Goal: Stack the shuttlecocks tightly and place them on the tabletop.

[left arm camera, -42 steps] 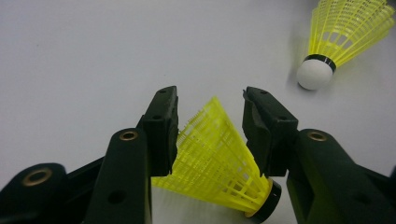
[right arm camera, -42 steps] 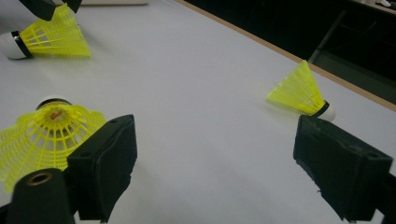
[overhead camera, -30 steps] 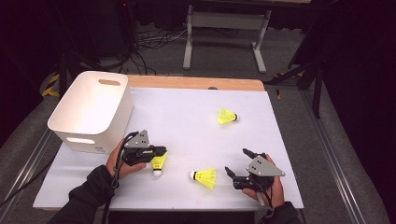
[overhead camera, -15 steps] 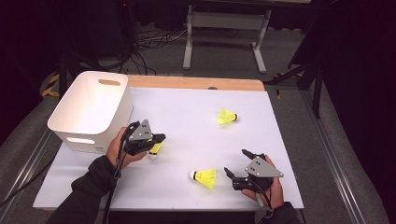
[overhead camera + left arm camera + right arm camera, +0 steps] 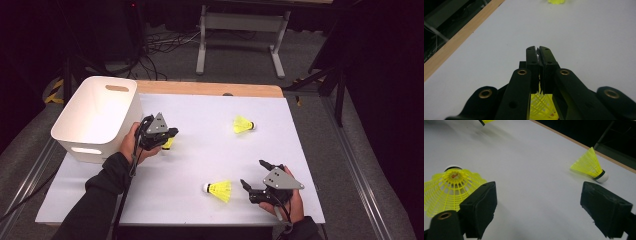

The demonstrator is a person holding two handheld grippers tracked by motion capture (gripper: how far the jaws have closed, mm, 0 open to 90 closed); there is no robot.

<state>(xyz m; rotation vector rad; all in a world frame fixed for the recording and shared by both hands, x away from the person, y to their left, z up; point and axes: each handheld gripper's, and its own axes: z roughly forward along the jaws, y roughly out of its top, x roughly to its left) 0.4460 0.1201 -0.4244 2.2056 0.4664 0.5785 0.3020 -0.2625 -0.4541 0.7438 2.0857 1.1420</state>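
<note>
My left gripper (image 5: 168, 137) is shut on the skirt of a yellow shuttlecock (image 5: 168, 144) and holds it just above the white table, beside the white bin (image 5: 95, 115). In the left gripper view the jaws (image 5: 538, 48) stand pressed together, with the yellow mesh (image 5: 540, 105) hanging beneath them. My right gripper (image 5: 253, 174) rests open near the front right edge. A second shuttlecock (image 5: 220, 189) lies just to its left, outside the left jaw in the right gripper view (image 5: 449, 187). Nothing lies between the open right jaws (image 5: 541, 202). A third shuttlecock (image 5: 243, 125) lies farther back (image 5: 590, 166).
The bin stands on the left side of the table (image 5: 200, 165). A wooden strip (image 5: 210, 90) runs along the far edge. Behind the table, a metal stand (image 5: 240, 25) and cables lie on the floor.
The left hand has risen and moved away from the front edge, towards the bin, carrying the shuttlecock. The right hand has stayed where it was.
</note>
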